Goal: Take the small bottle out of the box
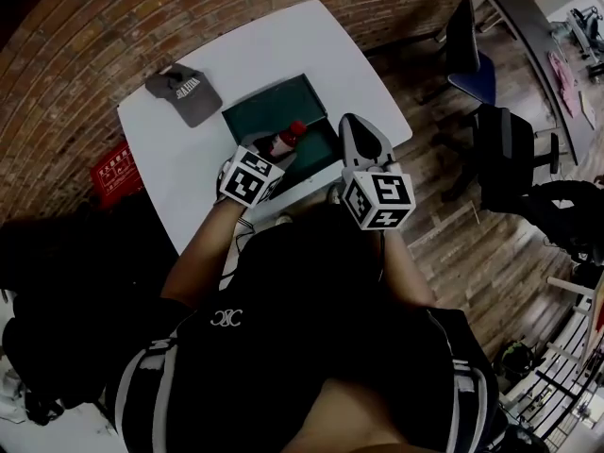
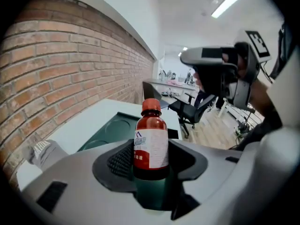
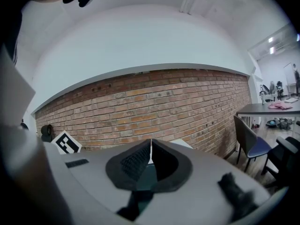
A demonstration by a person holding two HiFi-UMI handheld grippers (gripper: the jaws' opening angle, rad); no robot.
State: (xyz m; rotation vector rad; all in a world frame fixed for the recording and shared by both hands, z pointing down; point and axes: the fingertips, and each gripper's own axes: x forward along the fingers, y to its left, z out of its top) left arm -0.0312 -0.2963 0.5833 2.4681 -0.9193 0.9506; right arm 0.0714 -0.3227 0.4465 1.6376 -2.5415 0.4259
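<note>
clamping small bottle (image 2: pixel 151 142) upright over green box (image 1: pixel 274 105), left gripper (image 2: pixel 150 161) fingers; right gripper (image 3: pixel 150 149) fingers pressed together.

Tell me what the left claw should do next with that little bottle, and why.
Probably carry the small bottle sideways and set it on the white table. The left claw is shut on it, holding it upright over the green box, so it looks lifted out but not yet clear of the box.

Dark green box (image 1: pixel 274 107); red-brown, white-labelled small bottle (image 2: pixel 151 142); white table (image 1: pixel 283 43).
</note>
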